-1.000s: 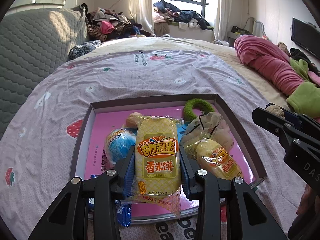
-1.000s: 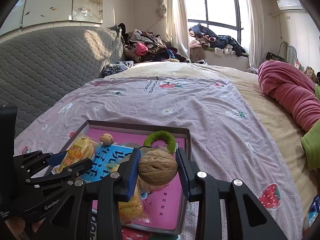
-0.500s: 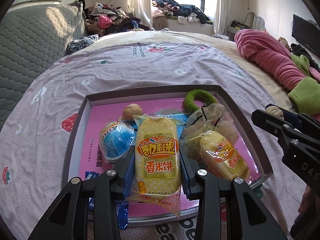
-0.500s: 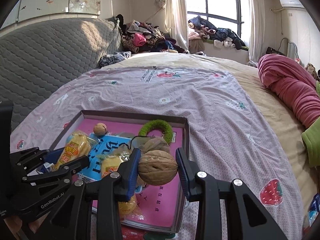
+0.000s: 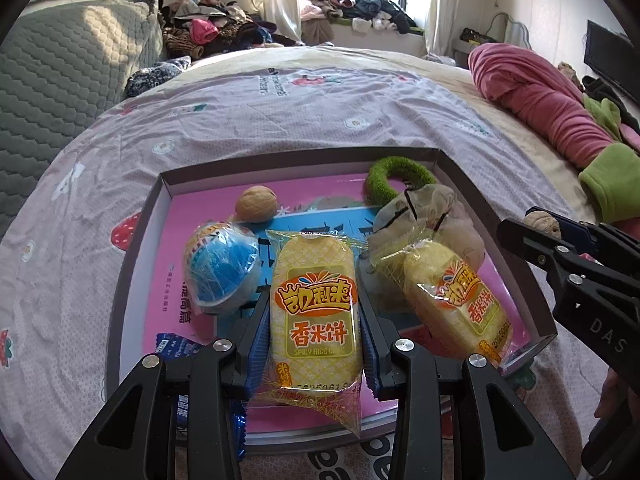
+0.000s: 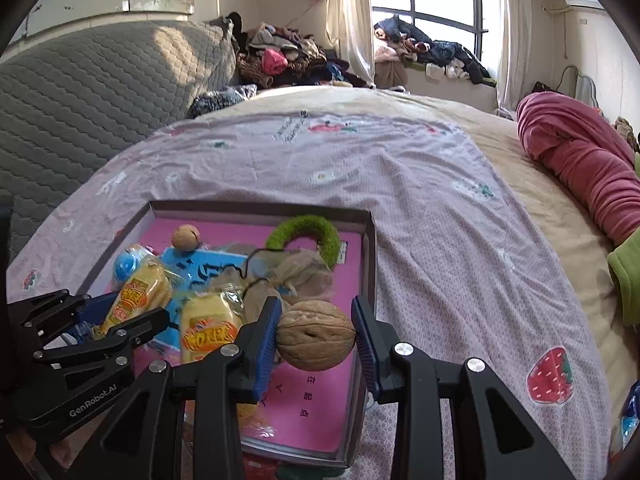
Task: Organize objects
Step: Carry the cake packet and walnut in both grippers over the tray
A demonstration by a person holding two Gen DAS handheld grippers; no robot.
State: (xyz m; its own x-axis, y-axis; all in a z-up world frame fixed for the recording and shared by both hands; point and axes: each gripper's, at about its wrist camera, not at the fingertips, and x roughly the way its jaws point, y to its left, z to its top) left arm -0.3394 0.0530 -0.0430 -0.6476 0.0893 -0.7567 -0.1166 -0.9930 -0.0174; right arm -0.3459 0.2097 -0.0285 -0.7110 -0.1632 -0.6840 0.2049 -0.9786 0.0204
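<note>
My left gripper (image 5: pixel 314 308) is shut on a yellow rice cake packet (image 5: pixel 314 312) and holds it over the near part of a shallow pink-lined box (image 5: pixel 160 196). My right gripper (image 6: pixel 316 330) is shut on a walnut (image 6: pixel 316 340) above the box's right side (image 6: pixel 368 248). In the box lie a second rice cake packet (image 5: pixel 456 300), a blue ball-shaped packet (image 5: pixel 220 264), another walnut (image 5: pixel 256 209), a green fuzzy ring (image 5: pixel 394 176) and a sheer drawstring pouch (image 5: pixel 424 216). The right gripper shows at the right of the left wrist view (image 5: pixel 560 236).
The box rests on a lilac strawberry-print bedsheet (image 5: pixel 280 112). A grey quilted headboard (image 6: pixel 88 92) stands at the left. A pink blanket (image 6: pixel 580 168) and green cloth (image 5: pixel 612 176) lie at the right. Clothes (image 6: pixel 288 60) are piled at the back by the window.
Both grippers have moved forward and lower over the box, each still holding its object. The box's contents have not moved.
</note>
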